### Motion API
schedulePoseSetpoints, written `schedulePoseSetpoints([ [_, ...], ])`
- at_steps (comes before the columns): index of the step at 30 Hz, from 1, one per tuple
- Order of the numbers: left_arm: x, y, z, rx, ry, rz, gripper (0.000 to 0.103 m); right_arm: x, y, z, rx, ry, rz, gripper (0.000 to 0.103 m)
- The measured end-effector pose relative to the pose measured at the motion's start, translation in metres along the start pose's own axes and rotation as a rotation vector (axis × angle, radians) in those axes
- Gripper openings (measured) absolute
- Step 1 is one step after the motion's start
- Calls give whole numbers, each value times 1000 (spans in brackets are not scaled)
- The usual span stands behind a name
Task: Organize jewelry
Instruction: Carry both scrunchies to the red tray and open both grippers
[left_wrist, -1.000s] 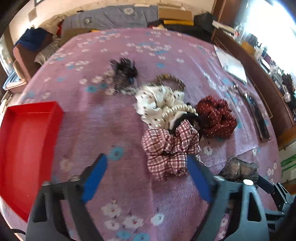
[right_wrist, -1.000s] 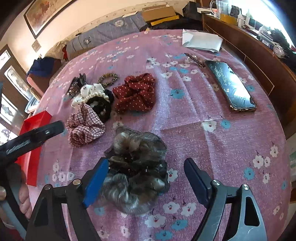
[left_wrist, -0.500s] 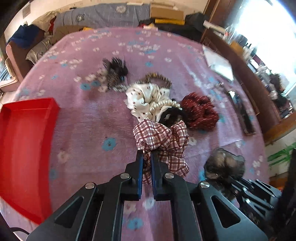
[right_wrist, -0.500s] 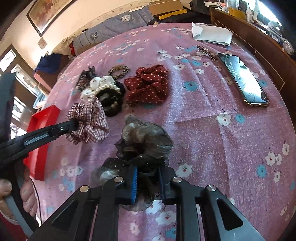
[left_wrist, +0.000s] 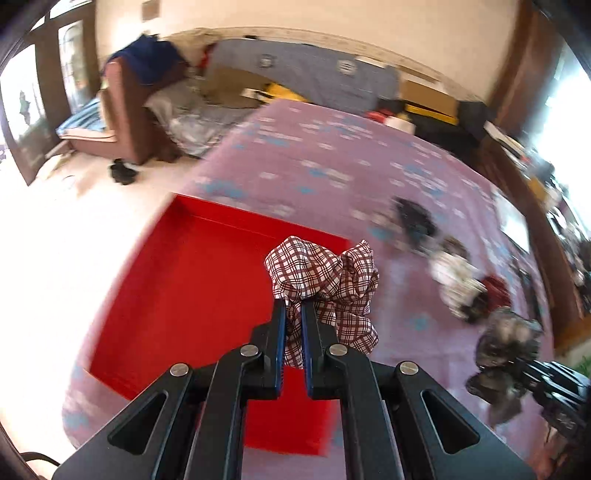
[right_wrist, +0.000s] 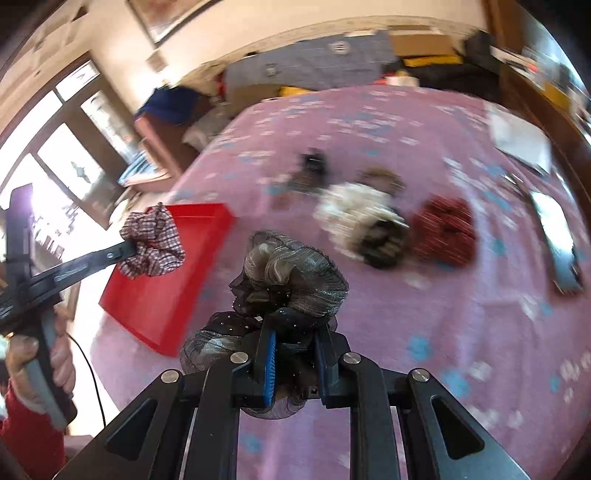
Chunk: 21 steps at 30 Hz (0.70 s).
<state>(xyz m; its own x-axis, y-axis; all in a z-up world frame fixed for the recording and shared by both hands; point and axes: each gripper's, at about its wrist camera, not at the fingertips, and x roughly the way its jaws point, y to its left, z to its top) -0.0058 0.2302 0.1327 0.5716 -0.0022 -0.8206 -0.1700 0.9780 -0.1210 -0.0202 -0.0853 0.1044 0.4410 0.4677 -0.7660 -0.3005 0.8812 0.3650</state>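
Note:
My left gripper (left_wrist: 293, 306) is shut on a red-and-white plaid scrunchie (left_wrist: 325, 275), held in the air over the right edge of the red tray (left_wrist: 192, 288). From the right wrist view that plaid scrunchie (right_wrist: 153, 242) hangs above the tray (right_wrist: 162, 291) at the left. My right gripper (right_wrist: 293, 338) is shut on a grey-and-black gauze scrunchie (right_wrist: 291, 275), lifted above the pink flowered bedspread (right_wrist: 443, 332). A white scrunchie (right_wrist: 354, 206), a dark red dotted scrunchie (right_wrist: 445, 230) and a black hair clip (right_wrist: 314, 162) lie further back, all blurred.
A phone (right_wrist: 557, 240) and white papers (right_wrist: 521, 138) lie at the bed's right side. A person's hand (right_wrist: 40, 362) in a red sleeve grips the left tool. Beyond the bed stand a brown armchair (left_wrist: 125, 110) and folded bedding (left_wrist: 306, 77). Pale floor lies left of the tray.
Both grippers closed on their scrunchies, then lifted and swung left. The plaid scrunchie went from the bedspread to above the red tray; the grey one rose off the bedspread.

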Motion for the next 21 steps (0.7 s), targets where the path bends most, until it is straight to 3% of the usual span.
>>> schedulePoseSetpoints([
  [5,31,56,30,-27,8,73,7,39,61,35,-81,0,49,19],
  [11,81,96,53,-20,62,134,8,109,118,68,-156,32,19,19],
  [16,109,111,60,-16,102,170,9,162,128,80,-161,88,-23,19],
  [21,107,117,60,-38,105,128,16,195,122,82,-141,126,-62,23],
])
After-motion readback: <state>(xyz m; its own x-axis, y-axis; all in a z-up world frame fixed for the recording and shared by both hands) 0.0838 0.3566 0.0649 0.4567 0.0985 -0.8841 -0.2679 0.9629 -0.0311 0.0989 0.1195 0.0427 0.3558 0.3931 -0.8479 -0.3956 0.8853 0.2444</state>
